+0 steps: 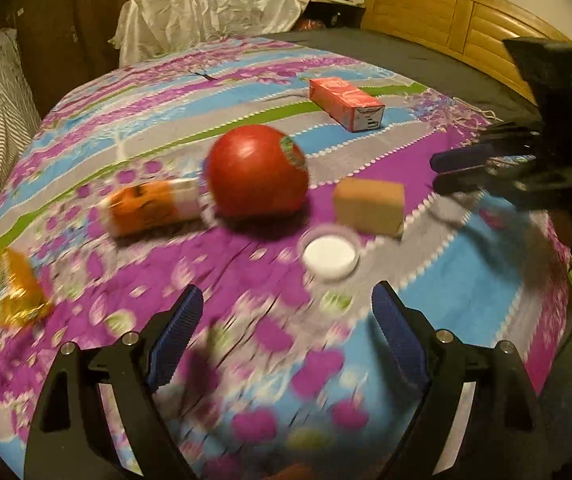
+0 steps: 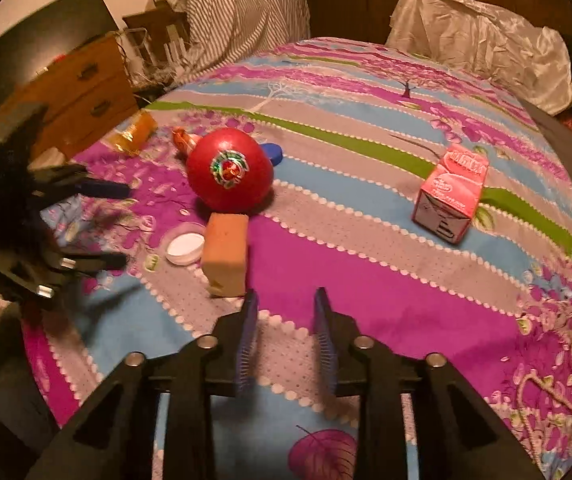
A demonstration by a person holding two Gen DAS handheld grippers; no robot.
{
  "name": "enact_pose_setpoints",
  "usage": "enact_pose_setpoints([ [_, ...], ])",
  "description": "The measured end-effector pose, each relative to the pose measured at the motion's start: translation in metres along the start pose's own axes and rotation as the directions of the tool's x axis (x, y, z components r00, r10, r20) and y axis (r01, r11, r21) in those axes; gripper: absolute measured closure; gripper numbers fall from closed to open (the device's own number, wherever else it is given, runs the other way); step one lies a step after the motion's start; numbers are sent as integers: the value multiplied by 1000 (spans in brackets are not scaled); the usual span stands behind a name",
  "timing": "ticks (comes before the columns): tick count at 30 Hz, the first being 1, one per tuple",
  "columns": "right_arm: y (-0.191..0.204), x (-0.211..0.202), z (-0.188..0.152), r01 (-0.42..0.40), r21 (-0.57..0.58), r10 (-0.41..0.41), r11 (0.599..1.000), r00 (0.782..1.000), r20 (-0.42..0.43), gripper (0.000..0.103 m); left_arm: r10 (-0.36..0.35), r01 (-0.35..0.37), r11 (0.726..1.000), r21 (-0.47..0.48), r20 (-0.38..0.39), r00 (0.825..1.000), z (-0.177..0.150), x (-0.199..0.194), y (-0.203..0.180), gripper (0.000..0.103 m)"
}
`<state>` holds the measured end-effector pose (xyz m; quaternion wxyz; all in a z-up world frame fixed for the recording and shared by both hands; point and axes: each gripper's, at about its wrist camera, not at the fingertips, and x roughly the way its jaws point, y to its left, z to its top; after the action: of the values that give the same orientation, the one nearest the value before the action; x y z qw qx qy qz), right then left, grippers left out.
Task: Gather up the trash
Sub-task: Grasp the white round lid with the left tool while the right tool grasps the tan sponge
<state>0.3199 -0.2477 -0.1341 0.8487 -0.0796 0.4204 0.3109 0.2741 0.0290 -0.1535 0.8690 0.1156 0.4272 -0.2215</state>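
The wide-open, empty left claw [image 1: 282,316] hovers over the bedspread [image 1: 466,280], the white lid [image 1: 329,257] just ahead beside the sponge [image 1: 370,206]. The right claw [image 2: 286,312], narrowly parted, holds nothing.

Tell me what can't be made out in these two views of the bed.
- Orange packet: print motion-blurred in left wrist view; mostly behind red ball in right wrist view.
- Blue cap: partly behind the ball in right view, unseen in left.
- Pink carton: lettering too small.
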Motion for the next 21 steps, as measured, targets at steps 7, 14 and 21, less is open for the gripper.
enact_pose_setpoints([
  [7, -3, 0, 3, -62, 30, 61, 998, 997, 40, 54, -40, 43, 998, 38, -72, 997, 19, 41, -18, 37],
  [14, 11, 14, 16, -92, 14, 91, 996, 995, 34, 54, -46, 46, 999, 3, -54, 997, 14, 33, -17, 65],
  [21, 37, 50, 35, -55, -18, 55, 998, 998, -32, 54, 92, -94, 990, -110, -24, 995, -16, 2, 11, 65],
])
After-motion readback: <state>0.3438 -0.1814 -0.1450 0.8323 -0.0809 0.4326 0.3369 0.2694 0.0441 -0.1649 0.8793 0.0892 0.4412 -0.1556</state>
